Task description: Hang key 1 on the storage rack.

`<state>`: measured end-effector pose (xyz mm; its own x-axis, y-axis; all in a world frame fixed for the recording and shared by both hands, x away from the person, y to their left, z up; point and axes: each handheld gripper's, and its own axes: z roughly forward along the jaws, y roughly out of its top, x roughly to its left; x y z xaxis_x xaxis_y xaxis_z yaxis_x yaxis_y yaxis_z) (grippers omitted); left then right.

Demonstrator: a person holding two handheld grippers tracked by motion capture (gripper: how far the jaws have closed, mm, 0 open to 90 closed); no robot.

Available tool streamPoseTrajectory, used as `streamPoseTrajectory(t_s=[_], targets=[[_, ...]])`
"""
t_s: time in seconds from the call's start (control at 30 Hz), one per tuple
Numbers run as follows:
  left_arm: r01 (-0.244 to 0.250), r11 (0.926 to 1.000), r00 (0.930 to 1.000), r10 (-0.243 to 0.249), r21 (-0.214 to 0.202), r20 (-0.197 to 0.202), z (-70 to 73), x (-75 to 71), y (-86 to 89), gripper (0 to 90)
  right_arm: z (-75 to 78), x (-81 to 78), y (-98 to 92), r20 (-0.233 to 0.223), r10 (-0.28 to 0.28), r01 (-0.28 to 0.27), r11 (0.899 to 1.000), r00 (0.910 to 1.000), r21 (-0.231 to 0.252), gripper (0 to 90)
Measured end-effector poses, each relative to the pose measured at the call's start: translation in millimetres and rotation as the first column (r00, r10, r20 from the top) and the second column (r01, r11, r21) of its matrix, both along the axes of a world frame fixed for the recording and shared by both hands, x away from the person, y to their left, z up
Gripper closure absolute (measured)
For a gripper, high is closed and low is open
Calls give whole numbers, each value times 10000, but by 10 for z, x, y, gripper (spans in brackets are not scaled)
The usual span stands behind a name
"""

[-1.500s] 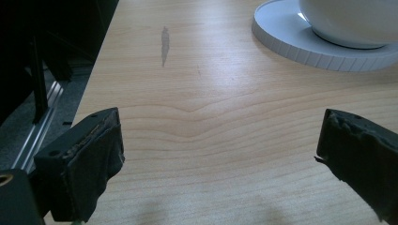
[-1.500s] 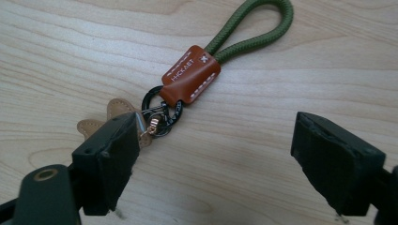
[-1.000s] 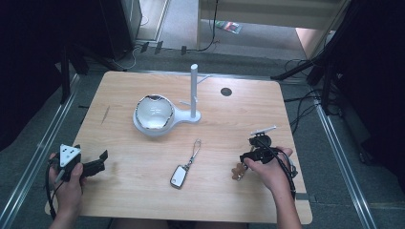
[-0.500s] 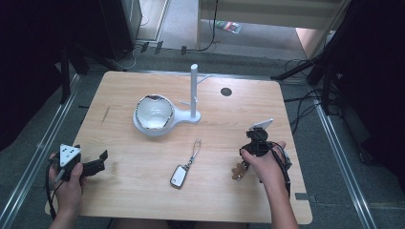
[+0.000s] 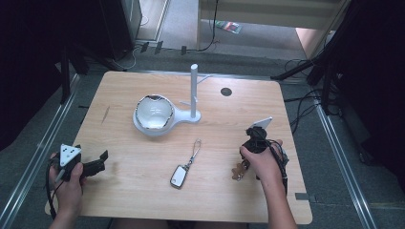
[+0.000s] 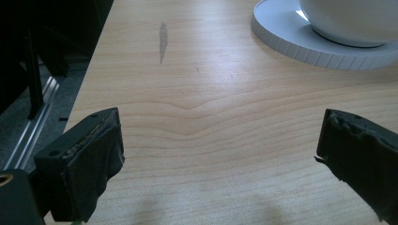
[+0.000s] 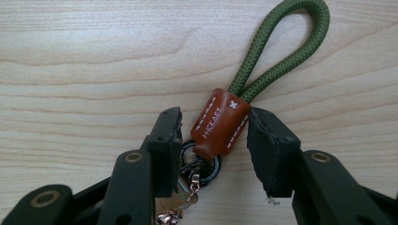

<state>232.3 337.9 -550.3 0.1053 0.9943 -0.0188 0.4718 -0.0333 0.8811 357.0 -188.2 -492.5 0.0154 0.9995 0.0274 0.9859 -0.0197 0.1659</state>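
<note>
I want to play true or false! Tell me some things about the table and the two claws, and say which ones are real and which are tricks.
1. The left claw is wide open with nothing in it. True.
2. The brown leather tag sits between the right claw's jaws. True.
3. The loop on that tag is bright red. False: it is a green cord.
4. The white bowl is flipped upside down. False: it stands open side up on its white base.
5. A key fob lies on the wooden table, between the two hands. True.
</note>
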Motion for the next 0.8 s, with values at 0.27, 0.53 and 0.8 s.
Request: streamPoseTrajectory(t_s=[0.27, 0.53, 0.8], targets=[[4, 9999, 10000, -4, -127, -9, 1, -1, 14, 14, -38, 29, 12, -324, -198, 194, 9997, 9993, -130, 574], [13, 10000, 10000, -14, -99, -38, 2, 0, 12, 14, -81, 47, -37, -530, -304, 299, 9995, 9981, -103, 562], [29, 9999, 10000, -30, -104, -53, 3, -2, 9, 14, -123, 67, 15, -651, -222, 207, 9995, 9976, -247, 595]])
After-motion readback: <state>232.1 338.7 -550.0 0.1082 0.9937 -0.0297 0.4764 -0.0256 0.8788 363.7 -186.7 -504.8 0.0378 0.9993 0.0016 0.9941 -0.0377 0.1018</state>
